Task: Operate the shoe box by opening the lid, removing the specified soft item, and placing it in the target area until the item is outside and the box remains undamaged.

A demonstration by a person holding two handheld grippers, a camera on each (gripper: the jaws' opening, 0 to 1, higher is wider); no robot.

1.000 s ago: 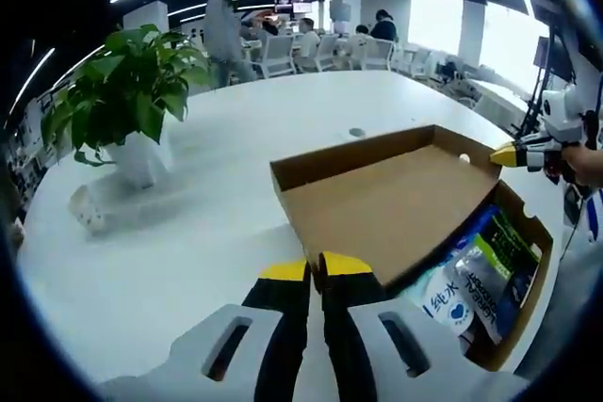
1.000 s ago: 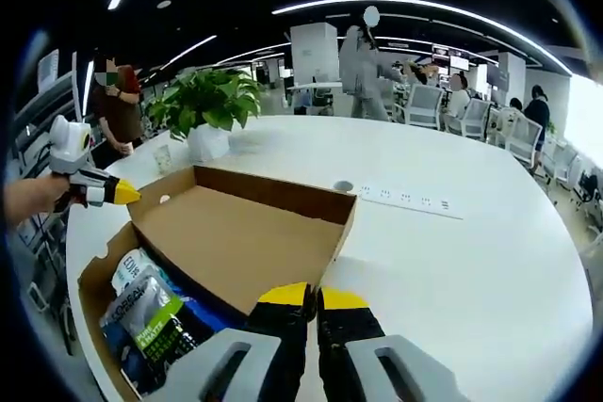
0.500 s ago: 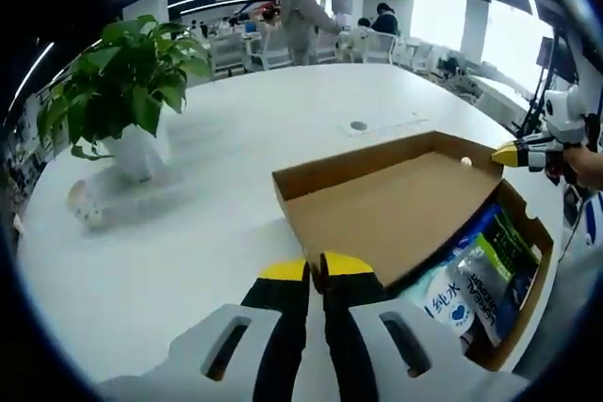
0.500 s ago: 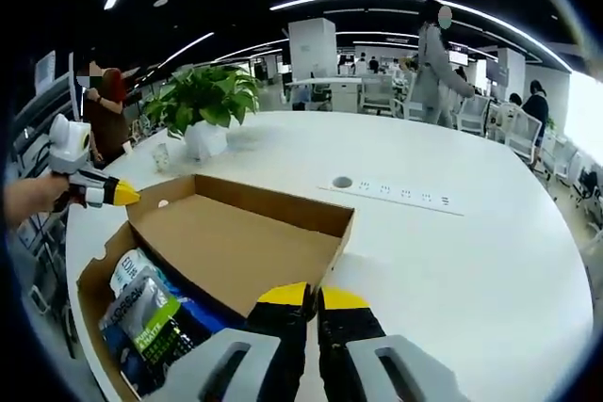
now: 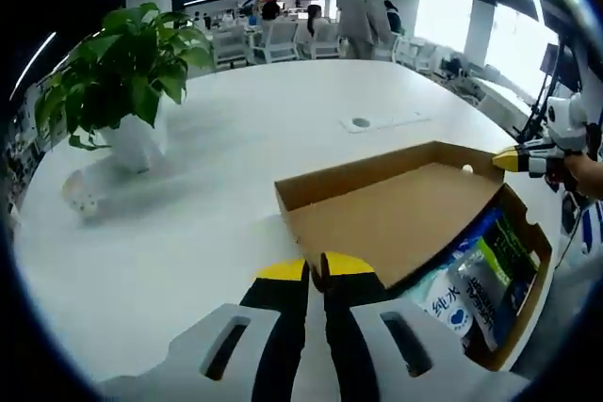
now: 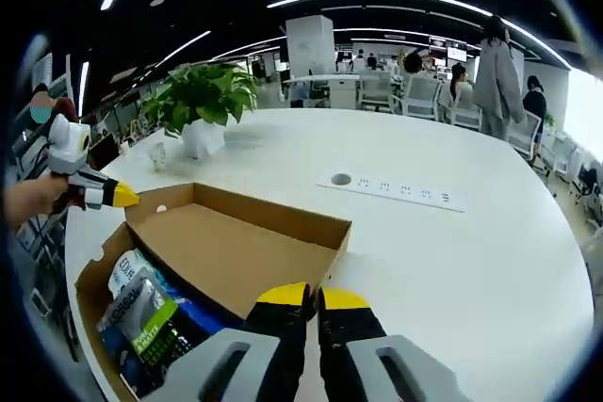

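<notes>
Now the lid [image 5: 396, 218] sits slightly lower than a second ago, swung back over the counter [image 5: 188, 223]. Each gripper, left [image 5: 314, 271] and right [image 6: 310, 294], stays clamped shut on a lid edge. The box [image 6: 94, 275] is open; the pouches [image 6: 141, 322] remain inside, ready for removal.
</notes>
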